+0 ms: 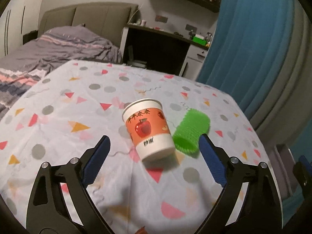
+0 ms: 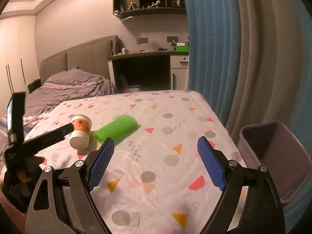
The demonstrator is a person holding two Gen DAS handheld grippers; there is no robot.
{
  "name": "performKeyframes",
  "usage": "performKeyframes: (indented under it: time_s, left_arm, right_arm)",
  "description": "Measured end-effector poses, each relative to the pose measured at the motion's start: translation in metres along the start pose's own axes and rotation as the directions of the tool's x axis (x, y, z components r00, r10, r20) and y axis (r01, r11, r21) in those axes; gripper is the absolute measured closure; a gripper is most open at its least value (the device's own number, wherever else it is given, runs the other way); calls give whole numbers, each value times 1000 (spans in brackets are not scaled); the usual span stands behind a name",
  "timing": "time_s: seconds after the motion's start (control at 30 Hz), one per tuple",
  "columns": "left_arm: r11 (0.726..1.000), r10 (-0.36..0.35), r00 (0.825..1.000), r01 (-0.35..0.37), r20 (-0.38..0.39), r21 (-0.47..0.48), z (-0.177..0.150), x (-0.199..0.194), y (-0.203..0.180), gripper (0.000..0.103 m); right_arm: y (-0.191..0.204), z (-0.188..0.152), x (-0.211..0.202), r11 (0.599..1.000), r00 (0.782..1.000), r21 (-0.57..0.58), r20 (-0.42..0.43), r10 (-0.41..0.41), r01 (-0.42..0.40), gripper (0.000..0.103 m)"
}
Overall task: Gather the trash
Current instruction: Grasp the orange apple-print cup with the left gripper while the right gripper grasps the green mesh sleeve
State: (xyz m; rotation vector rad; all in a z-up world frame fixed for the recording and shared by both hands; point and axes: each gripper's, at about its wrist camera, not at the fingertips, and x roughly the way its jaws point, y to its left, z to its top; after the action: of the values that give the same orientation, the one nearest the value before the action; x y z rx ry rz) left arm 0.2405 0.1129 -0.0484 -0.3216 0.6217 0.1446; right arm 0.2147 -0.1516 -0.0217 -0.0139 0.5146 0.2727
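A paper cup (image 1: 149, 129) printed with a red apple lies tipped on a desk (image 1: 58, 105) covered by a patterned cloth, its open mouth pointing away from the left wrist camera. Touching or just beside it on the right lies a green spiky tube (image 1: 192, 131). The likely risk is that the cup, light and round, rolls or skids off line if one blue pad meets it first, or that the tube gets caught in the same grasp because the two lie so close together. A crushing squeeze could also buckle the thin paper wall. The left gripper (image 1: 154, 152) stands wide open, empty, its pads on either side of the cup without pressing it. The right gripper (image 2: 156, 156) is also wide open and holds nothing, hovering over bare cloth. A purple bin (image 2: 273, 156) waits just beside the desk's right edge.
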Motion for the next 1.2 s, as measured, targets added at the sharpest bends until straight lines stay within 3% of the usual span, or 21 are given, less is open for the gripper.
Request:
performKeyframes:
  time_s: [0.2, 0.3, 0.4, 0.57, 0.73, 0.9, 1.03, 1.2]
  left_arm:
    - [1000, 19, 995, -19, -96, 1, 6, 43, 3, 29]
    - [1000, -9, 991, 6, -133, -20, 3, 54, 7, 38]
    - [999, -45, 991, 43, -127, -22, 2, 54, 11, 40]
    - [997, -50, 995, 45, -92, -55, 4, 42, 23, 42]
    - [999, 46, 999, -47, -9, -24, 10, 2, 37, 42]
    - [983, 177, 984, -176, 29, -49, 6, -25, 71, 42]
    - [974, 212, 977, -209, 24, -89, 3, -27, 94, 42]
    - [973, 199, 979, -192, 39, -129, 7, -30, 107, 41]
  right_arm:
    - [6, 4, 19, 1000, 1000, -16, -20, 4, -4, 19]
    - [7, 7, 30, 1000, 999, -9, -33, 10, -11, 19]
    - [11, 8, 42, 1000, 998, 2, -52, 26, -26, 19]
    - [25, 8, 62, 999, 995, 10, -84, 49, -49, 19]
    - [46, 11, 85, 998, 991, 22, -117, 61, -59, 20]
    - [69, 13, 108, 997, 984, 34, -167, 68, -64, 23]
    - [89, 12, 132, 999, 974, 16, -219, 47, -44, 28]
    - [100, 11, 154, 1000, 963, 6, -269, 26, -25, 34]
